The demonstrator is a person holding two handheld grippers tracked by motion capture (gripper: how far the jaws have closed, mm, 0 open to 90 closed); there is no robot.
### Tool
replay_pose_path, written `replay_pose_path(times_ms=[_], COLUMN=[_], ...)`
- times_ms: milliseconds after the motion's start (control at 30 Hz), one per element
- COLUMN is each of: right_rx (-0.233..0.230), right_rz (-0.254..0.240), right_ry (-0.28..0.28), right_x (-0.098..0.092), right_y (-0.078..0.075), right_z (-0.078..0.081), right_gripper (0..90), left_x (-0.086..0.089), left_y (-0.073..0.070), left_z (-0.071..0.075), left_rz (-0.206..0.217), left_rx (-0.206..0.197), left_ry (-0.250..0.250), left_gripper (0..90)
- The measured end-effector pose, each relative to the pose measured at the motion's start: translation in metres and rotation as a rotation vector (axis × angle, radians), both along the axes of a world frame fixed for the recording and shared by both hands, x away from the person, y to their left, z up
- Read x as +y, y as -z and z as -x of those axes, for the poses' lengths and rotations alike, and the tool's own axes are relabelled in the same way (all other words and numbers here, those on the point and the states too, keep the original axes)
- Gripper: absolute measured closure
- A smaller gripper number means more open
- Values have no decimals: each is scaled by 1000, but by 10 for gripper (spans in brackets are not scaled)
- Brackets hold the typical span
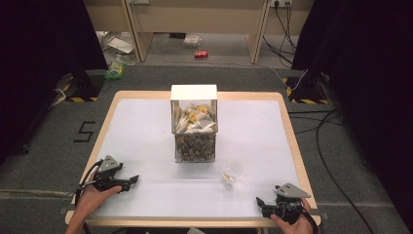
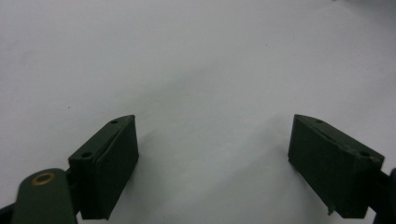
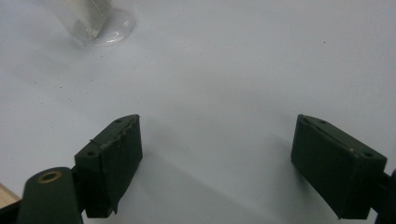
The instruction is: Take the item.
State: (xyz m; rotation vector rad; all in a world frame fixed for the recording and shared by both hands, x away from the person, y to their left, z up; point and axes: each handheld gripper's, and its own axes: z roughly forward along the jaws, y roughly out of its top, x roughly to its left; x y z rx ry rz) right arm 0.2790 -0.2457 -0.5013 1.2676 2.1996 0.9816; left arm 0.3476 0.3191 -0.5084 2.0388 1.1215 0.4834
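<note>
Right gripper point(image 1: 263, 204) jaws apart, glass cup point(image 1: 233, 171) upright, mouth up

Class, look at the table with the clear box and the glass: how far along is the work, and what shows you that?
Nothing looks done yet. The glass stands upright on the white mat, beside the clear box of packets, which is untouched. In hand: nothing. The left gripper and right gripper rest near the table's front edge, jaws wide apart with only mat between them. Left: probably reaching for the glass or box.
</note>
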Motion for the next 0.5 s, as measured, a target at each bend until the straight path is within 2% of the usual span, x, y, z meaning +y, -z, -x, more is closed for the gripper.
replay_pose_path(times_ms=[167,500], right_rx=[-17,-13], right_rz=[-7,-6], right_ry=[3,2], right_x=[-1,-1], right_y=[2,2], right_z=[2,2], right_gripper=[170,170], left_x=[0,0], left_y=[0,0], left_z=[0,0], left_rz=[1,0], left_rx=[1,0], left_ry=[-1,0], left_gripper=[151,151])
